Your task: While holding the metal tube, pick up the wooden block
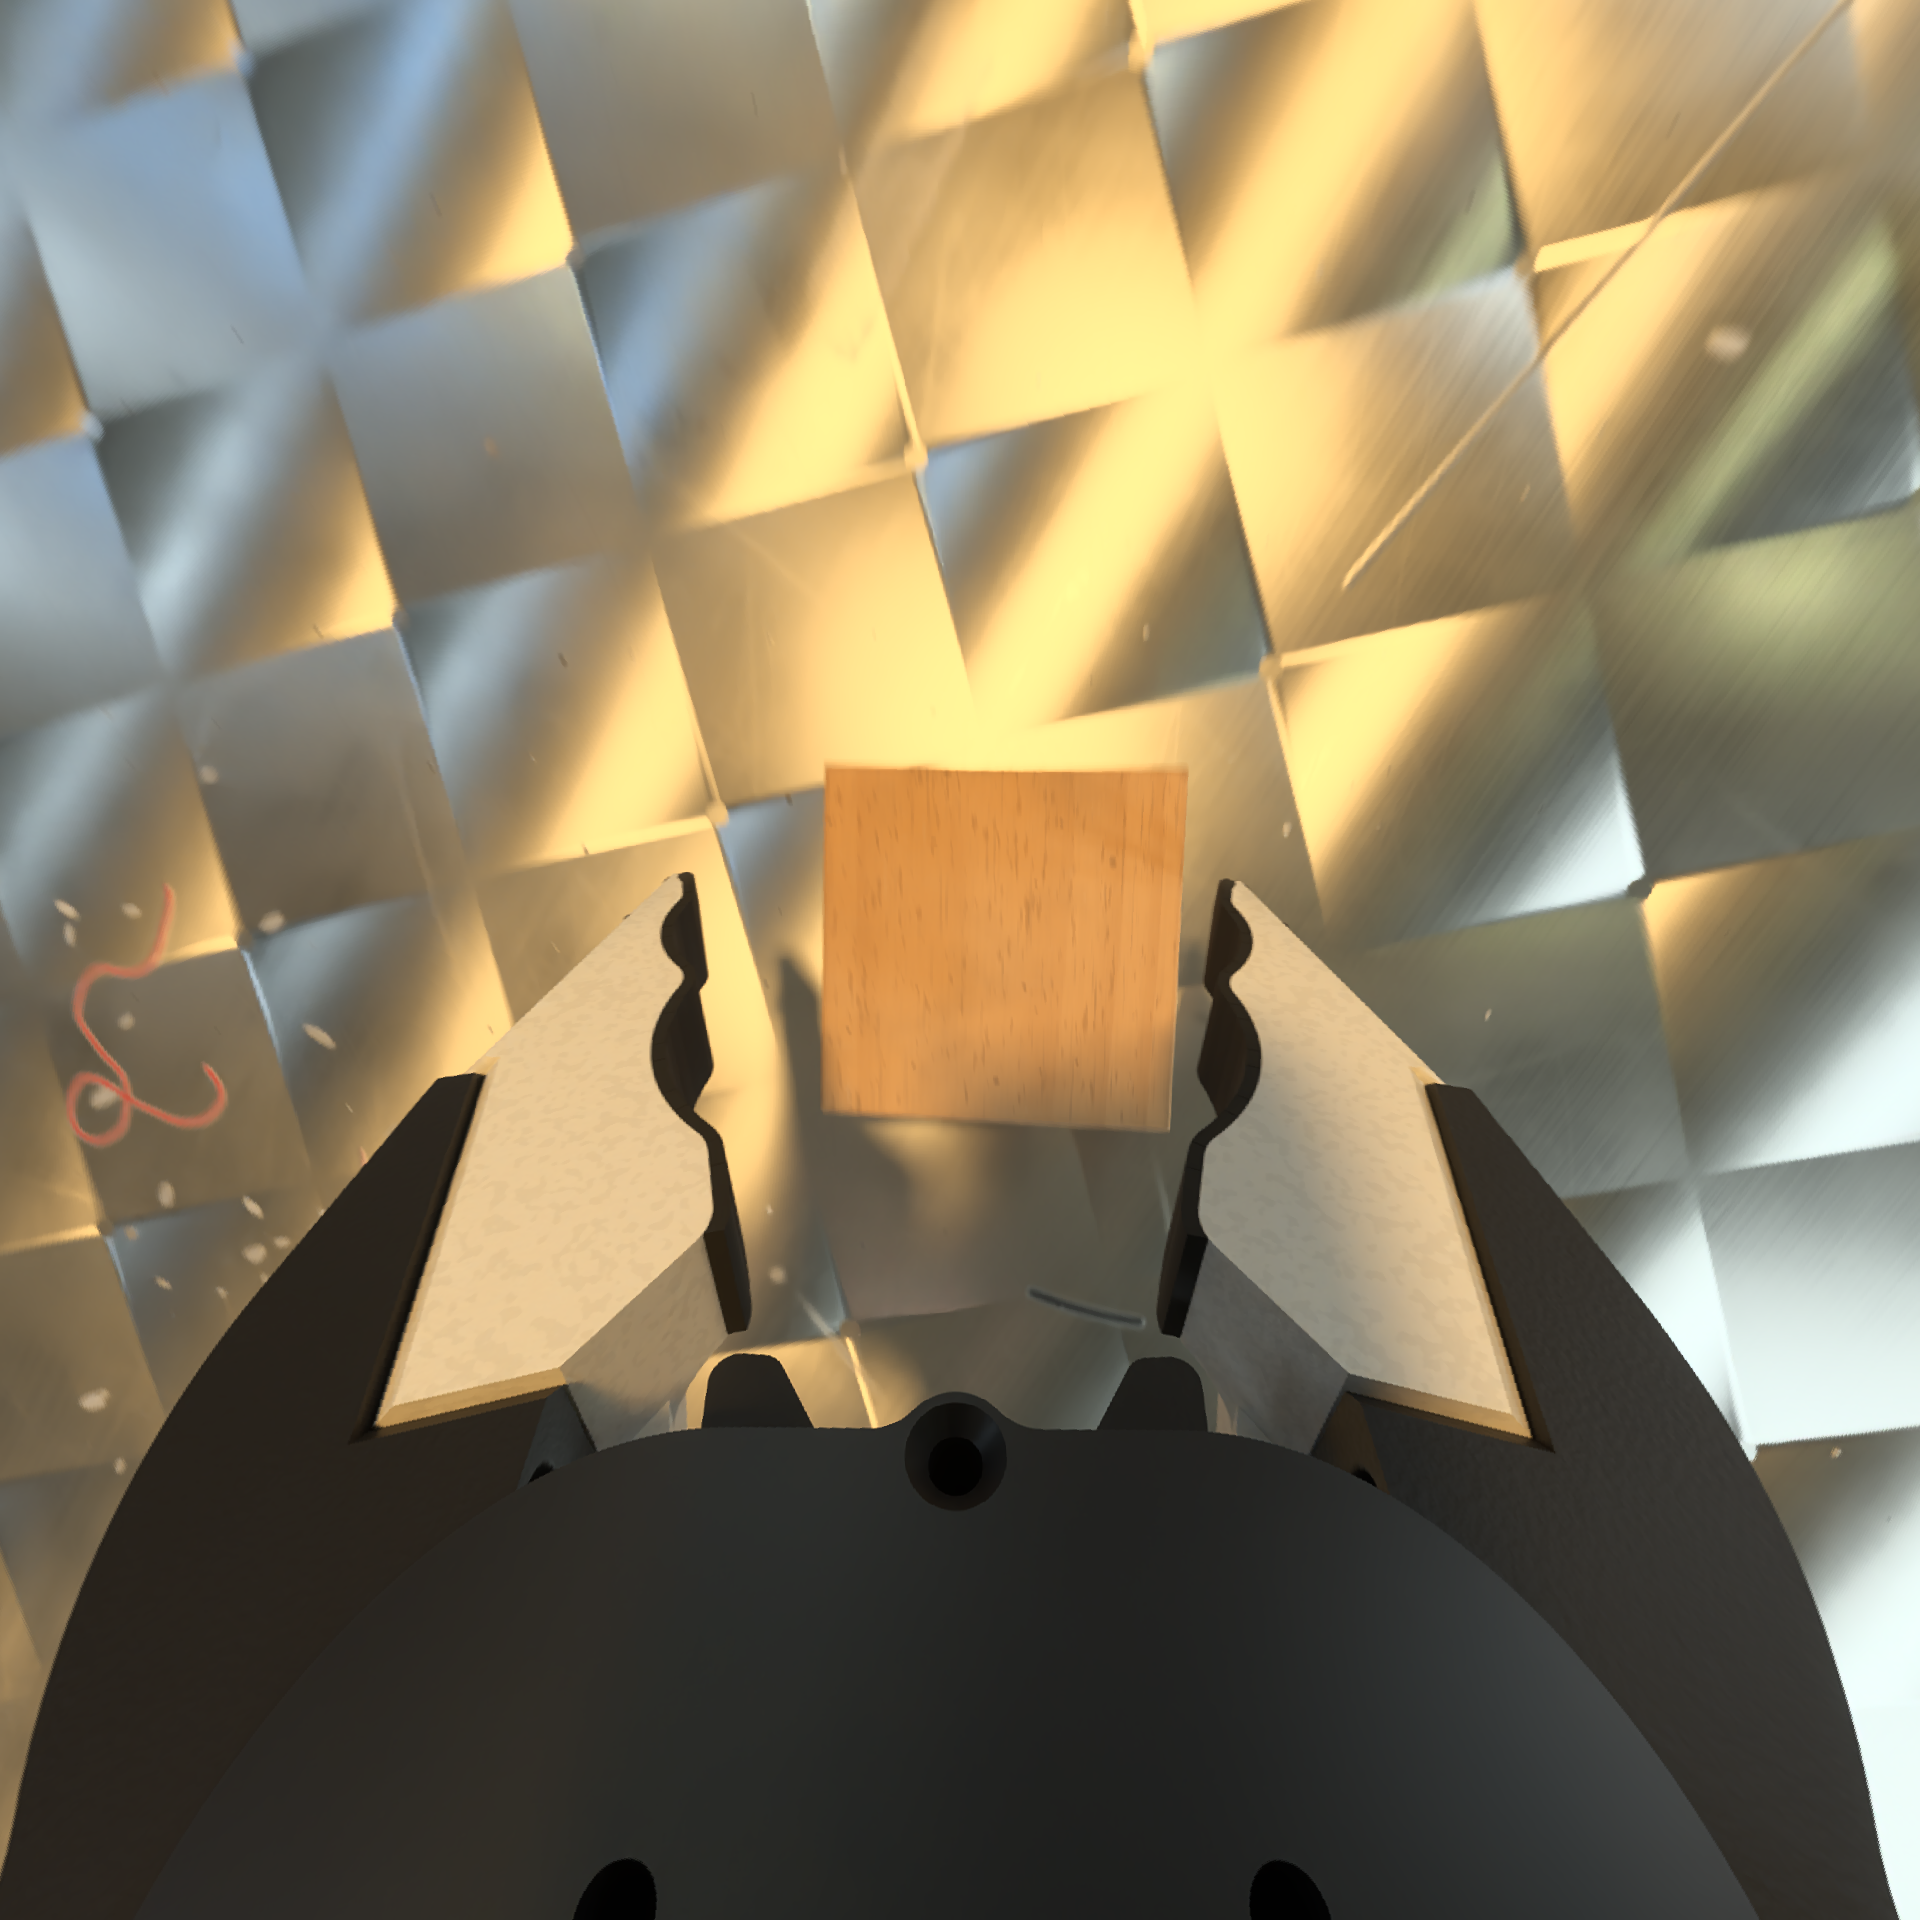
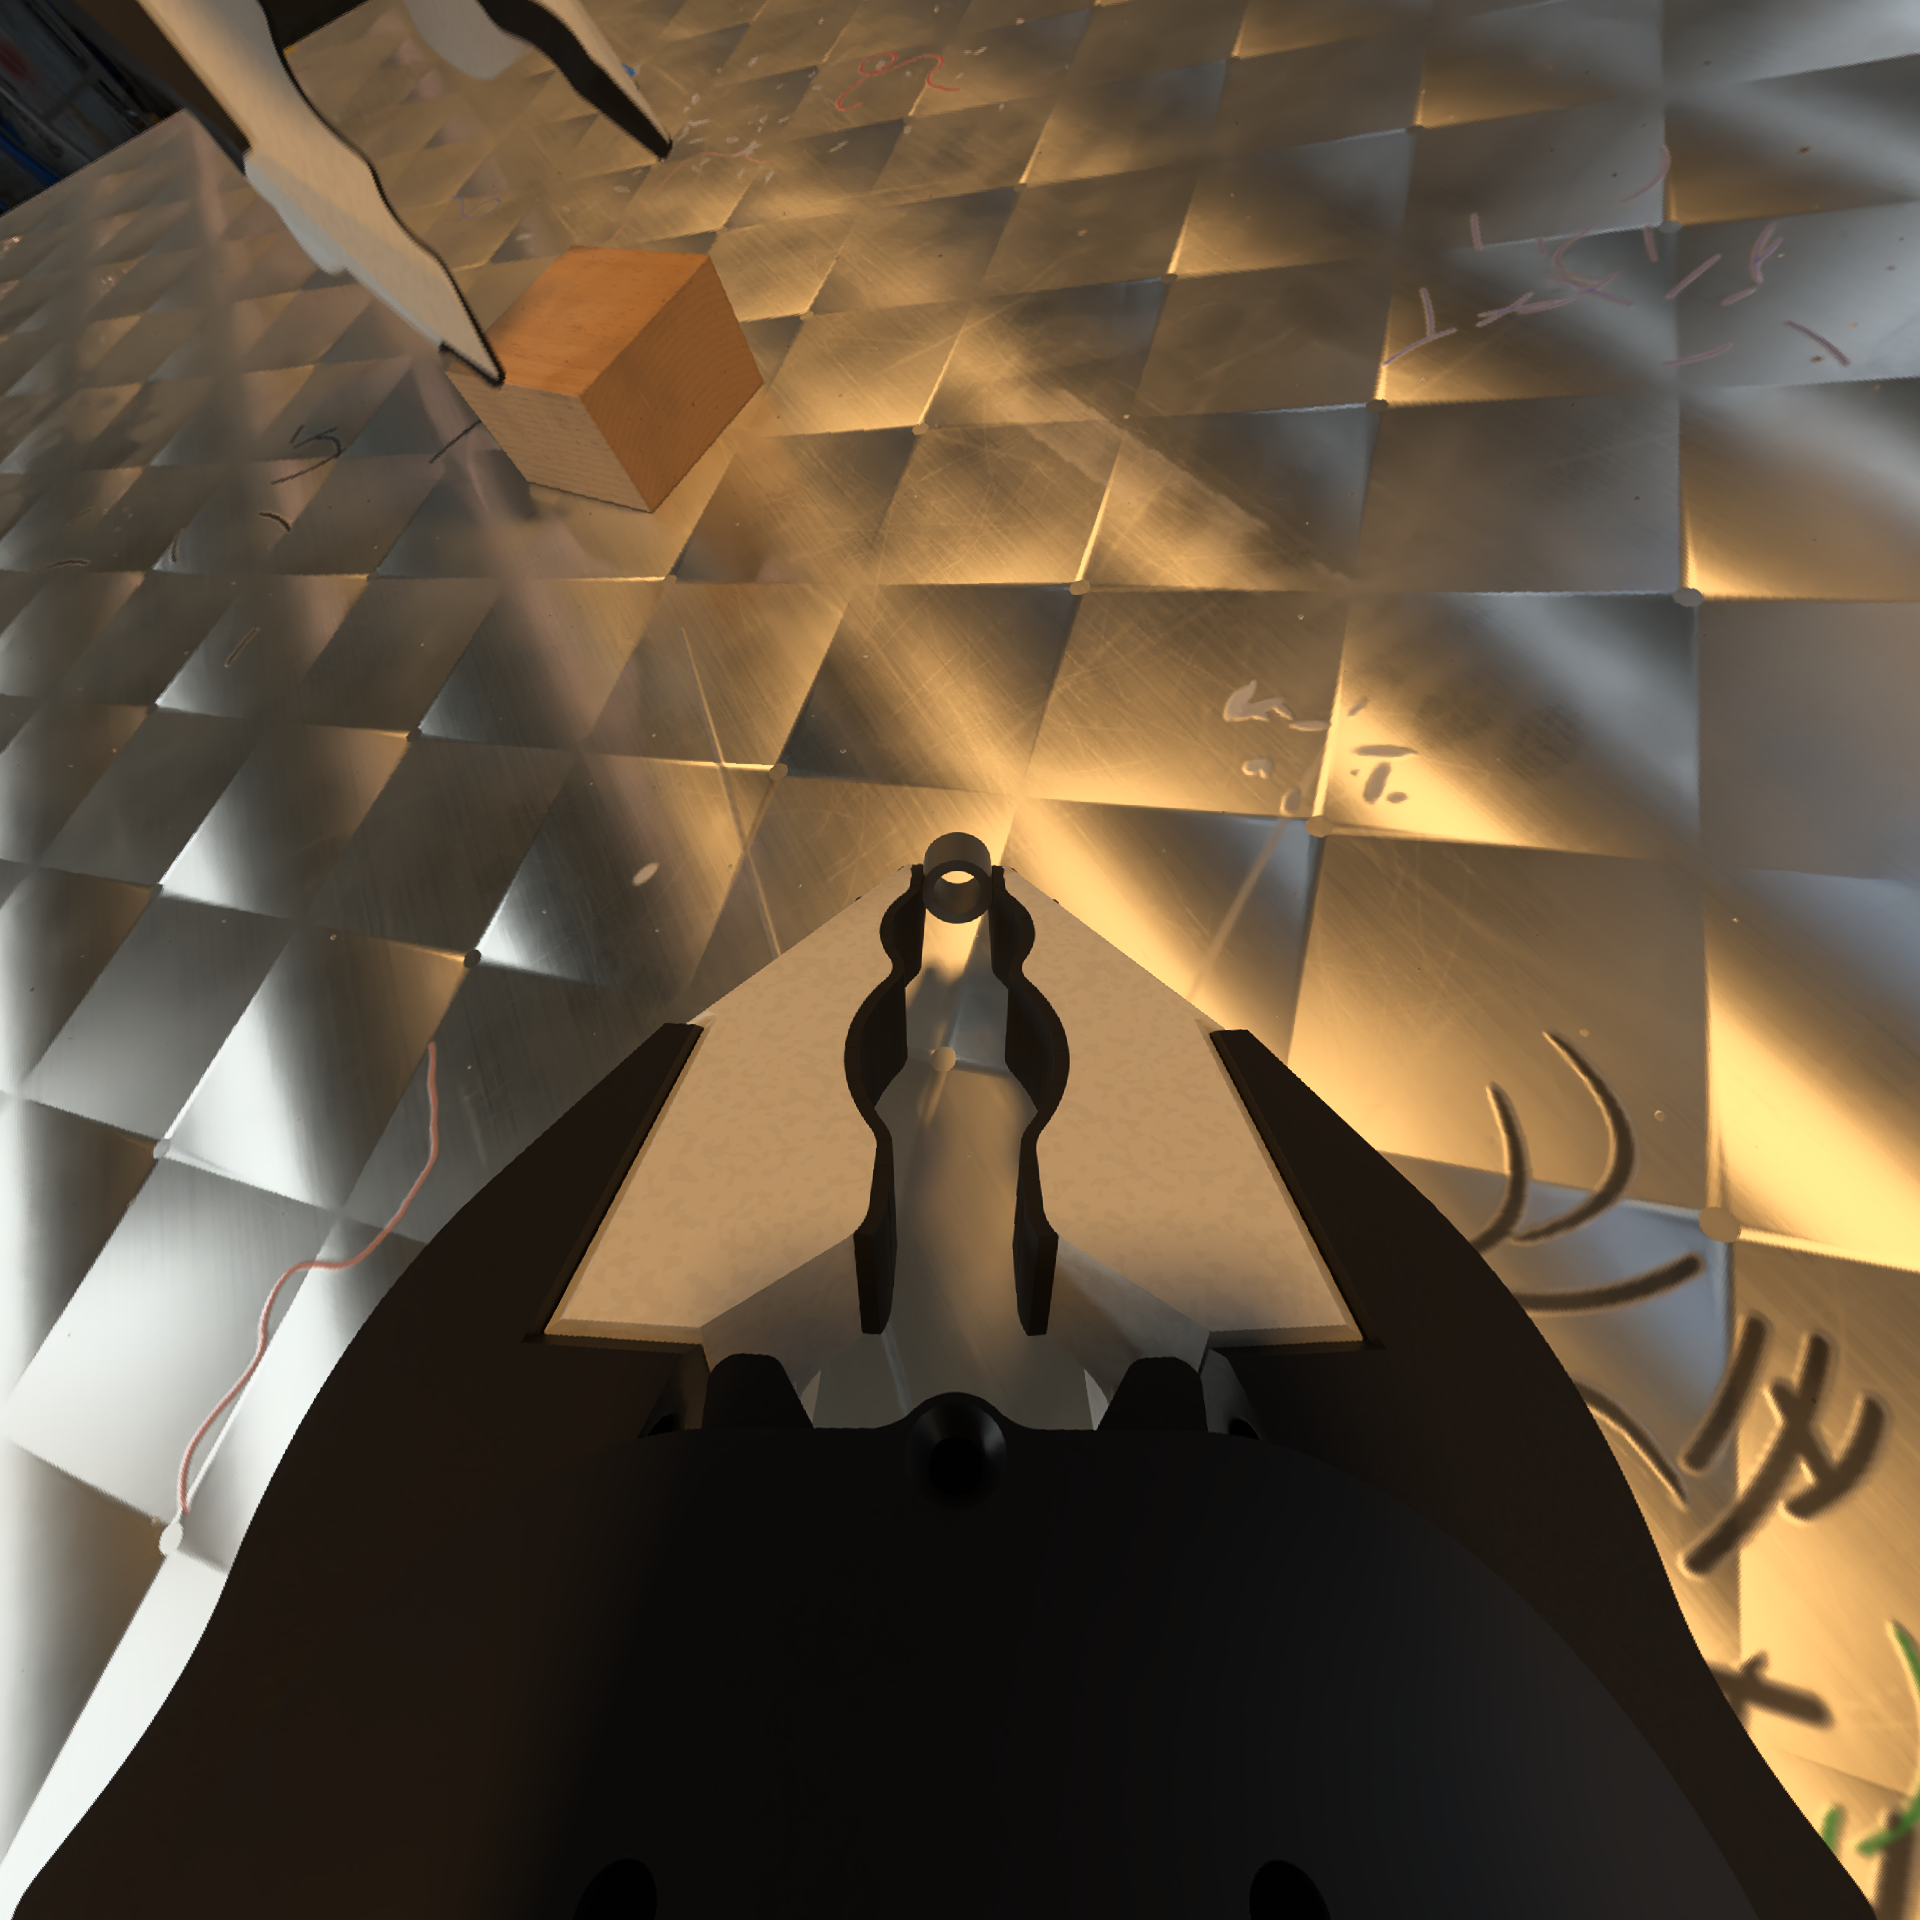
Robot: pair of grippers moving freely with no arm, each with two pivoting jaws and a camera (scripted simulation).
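Note:
The wooden block [image 1: 1003, 945] is a light brown cube resting on the shiny metal tiled surface [image 1: 1039, 416]. My left gripper [image 1: 958, 894] is open, above the block, with its fingers on either side of it and apart from it. In the right wrist view the block [image 2: 623, 374] lies at the upper left, with the left gripper [image 2: 582, 260] straddling it from above. My right gripper [image 2: 958, 883] is shut on a short grey metal tube [image 2: 958, 878], held at the fingertips above the surface.
A red thread curl [image 1: 135, 1029] lies on the surface left of the block. Another thin red thread [image 2: 312, 1268] lies left of my right gripper. Dark scribble marks [image 2: 1662, 1299] and pale scratches [image 2: 1590, 281] cover the tiles at right. The surface edge [image 2: 94, 156] shows at upper left.

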